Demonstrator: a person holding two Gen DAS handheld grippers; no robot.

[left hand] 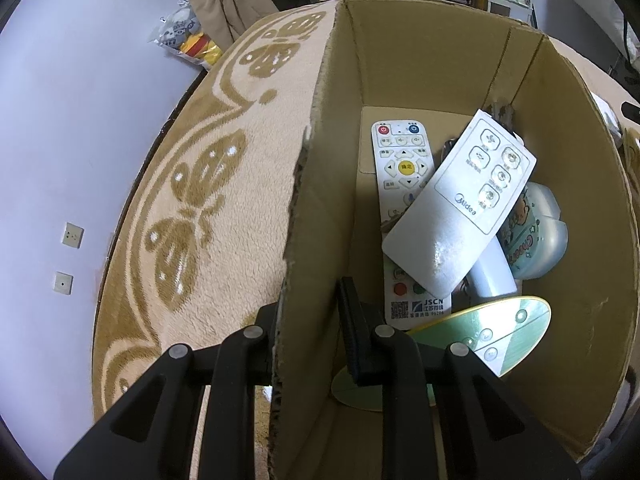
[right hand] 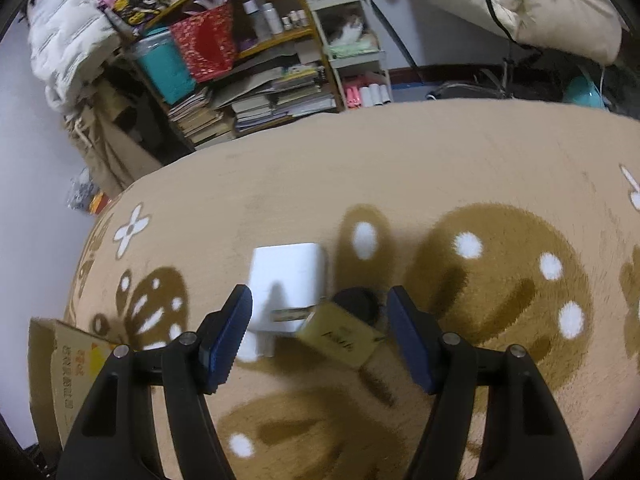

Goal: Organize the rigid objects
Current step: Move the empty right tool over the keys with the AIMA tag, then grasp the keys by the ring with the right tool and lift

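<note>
With the left gripper (left hand: 316, 332) pinching the cardboard box (left hand: 440, 60) wall, the wide-open right gripper (right hand: 320, 332) straddles a brass padlock (right hand: 340, 340) touching a white charger (right hand: 286, 280), so closing may catch both.

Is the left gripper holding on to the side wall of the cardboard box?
Yes, the left gripper is shut on the cardboard box's side wall, with one of its fingers inside the box and the other outside.

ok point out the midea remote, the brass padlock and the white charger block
midea remote (left hand: 460, 204), left wrist view, middle of its white face
brass padlock (right hand: 340, 338), right wrist view, centre of its brass body
white charger block (right hand: 286, 280), right wrist view, its flat top side
</note>
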